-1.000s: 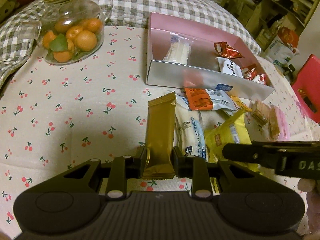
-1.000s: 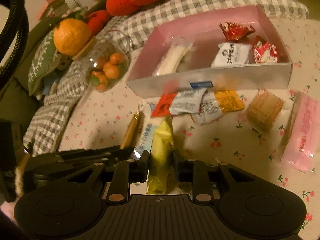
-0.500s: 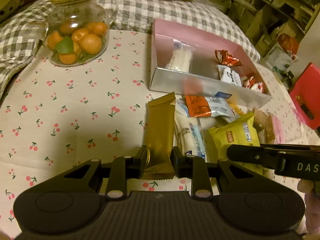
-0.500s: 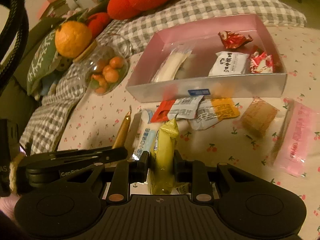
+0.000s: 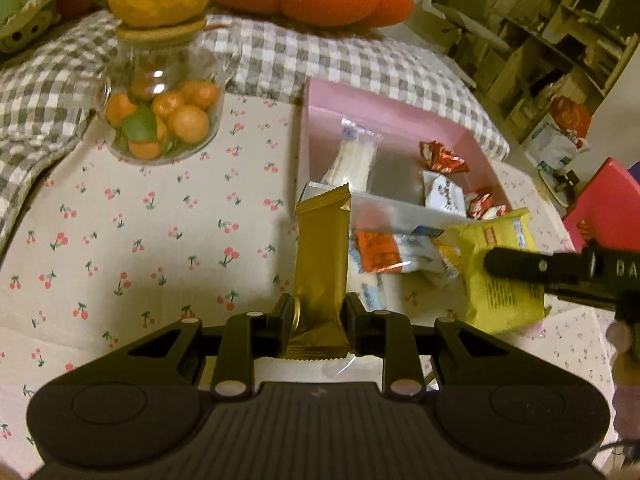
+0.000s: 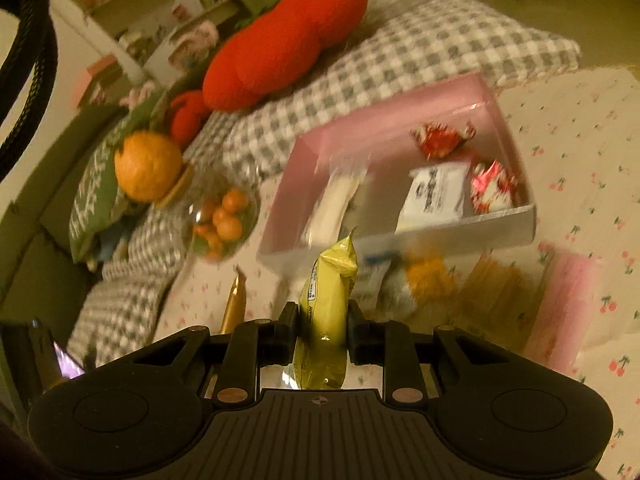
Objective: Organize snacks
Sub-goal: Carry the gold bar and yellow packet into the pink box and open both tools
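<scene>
On the cherry-print tablecloth the sorting stood partly done: the shallow pink cardboard box with a silvery front wall already held a clear-wrapped white snack, a white sachet and some red foil-wrapped sweets, while a loose heap of orange-and-white packets lay on the cloth just in front of it. Two more pieces were in hand. The left gripper was clamped on the lower end of a long gold foil bar, and the right gripper was pinched tight on a yellow plastic snack pouch; both appeared clear of the cloth, short of the box. By that reading, these two and the heap remained to be placed. The left view alone showed the pouch's printed face side-on. The blurred right view alone showed a pale pink wrapped packet and a tan biscuit pack beside the heap.
</scene>
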